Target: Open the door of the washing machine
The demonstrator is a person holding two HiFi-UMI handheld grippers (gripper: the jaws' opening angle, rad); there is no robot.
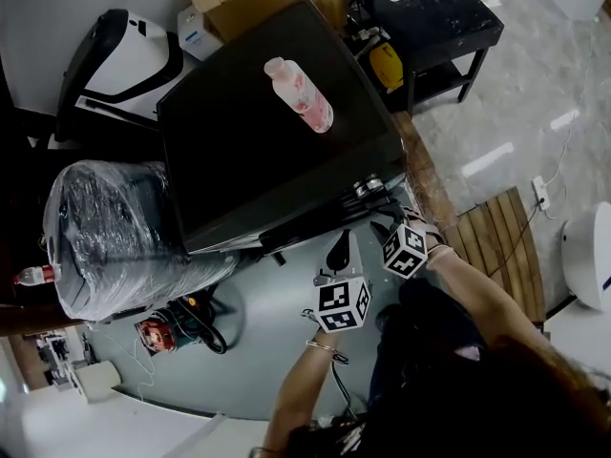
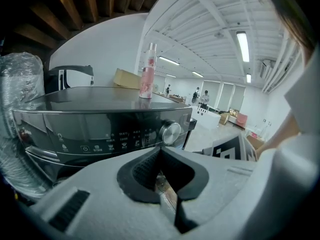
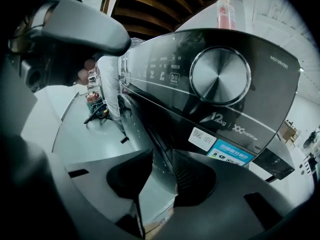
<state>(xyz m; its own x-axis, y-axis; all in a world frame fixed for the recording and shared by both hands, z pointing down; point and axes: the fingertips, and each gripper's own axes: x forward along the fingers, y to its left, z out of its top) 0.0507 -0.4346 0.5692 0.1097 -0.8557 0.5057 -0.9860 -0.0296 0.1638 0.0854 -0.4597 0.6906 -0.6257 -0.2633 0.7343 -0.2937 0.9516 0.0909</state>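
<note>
Right gripper [image 3: 159, 156] is pointing down at the washing machine [image 3: 165, 84] with its jaws standing apart and nothing pressing on either pad. Through the gap the machine's glossy front [image 3: 131, 118] and a dark seam are showing just ahead of the tips. Left gripper [image 2: 160, 149] is hanging to its left and a little farther back from the machine, its jaws resting together on nothing. Just above the right gripper's tips a white sticker [image 3: 202, 139] is sitting under the control panel [image 3: 165, 69], and beyond that the big round dial [image 3: 220, 75] is filling the view. The door is lying below that panel, under and ahead of the jaws. It is likely going to feel rigid and hinged, resisting on a stiff latch before swinging, and its shiny face is probably going to be slippery. So a hold on a handle or recess at its rim is looking like the better bet, while the heavy cabinet is unlikely to shift. No handle is showing anywhere: the gripper bodies are cutting off the lower front, and from the head view the lid is overhanging it. Farther up, a pink bottle [image 1: 299, 94] is lying on the lid and could roll if jolted. Past the machine's far side a plastic-wrapped bundle [image 1: 105, 237] is standing.
</note>
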